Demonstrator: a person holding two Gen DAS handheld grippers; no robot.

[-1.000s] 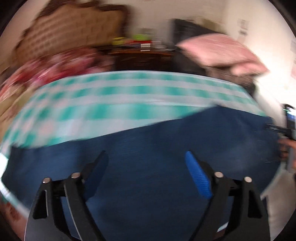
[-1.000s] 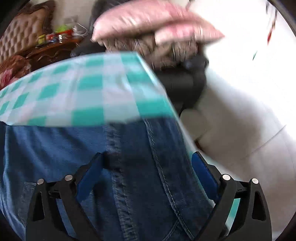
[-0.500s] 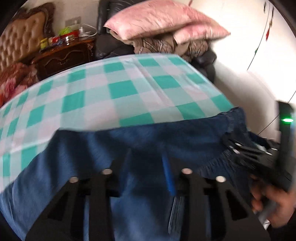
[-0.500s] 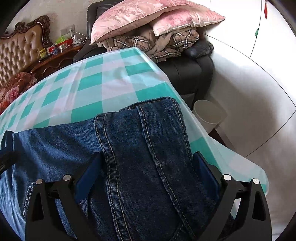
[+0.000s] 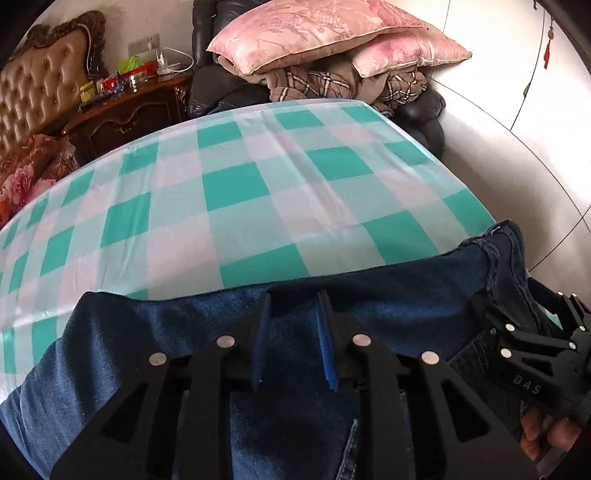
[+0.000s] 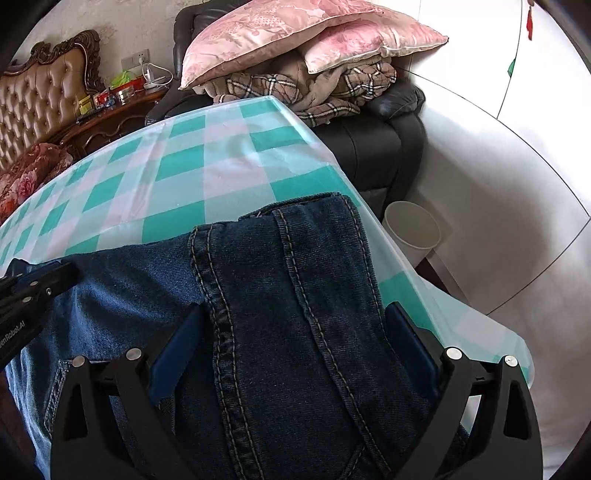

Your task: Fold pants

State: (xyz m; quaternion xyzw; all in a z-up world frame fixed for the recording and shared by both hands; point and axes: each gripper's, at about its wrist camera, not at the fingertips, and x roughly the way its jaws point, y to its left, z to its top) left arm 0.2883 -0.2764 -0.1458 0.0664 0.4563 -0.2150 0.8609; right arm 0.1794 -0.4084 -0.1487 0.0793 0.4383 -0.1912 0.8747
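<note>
At the far left, well beyond both tools, a tufted headboard [image 5: 35, 103] stands against the wall, with a dark wooden cabinet [image 5: 129, 110] next to it that carries small clutter. The desk [image 5: 236, 192], under a teal-and-white checked cloth, stretches away ahead of the tools. The pants [image 5: 388, 295], blue denim, lie across the near part of the desk directly under both tools, their far edge running just ahead of the fingertips.

The left tool [image 5: 293, 325] points down at the denim with its blue pads drawn in to a narrow gap, and a ridge of the fabric sits pinched between them: it is clenched on the pants. To its right, in the same view, the right tool appears side-on with a hand [image 5: 546, 439] gripping its handle.

The right tool [image 6: 295, 328] has its fingers spread wide, released, straddling a darker, seamed, folded part of the pants without its pads visibly pressing on the cloth. Ahead of it and to the right, past the desk's corner, a white bin [image 6: 412, 229] stands on the floor. Farther ahead, pink pillows [image 6: 295, 33] are stacked on plaid blankets on a black armchair [image 6: 384, 144].
</note>
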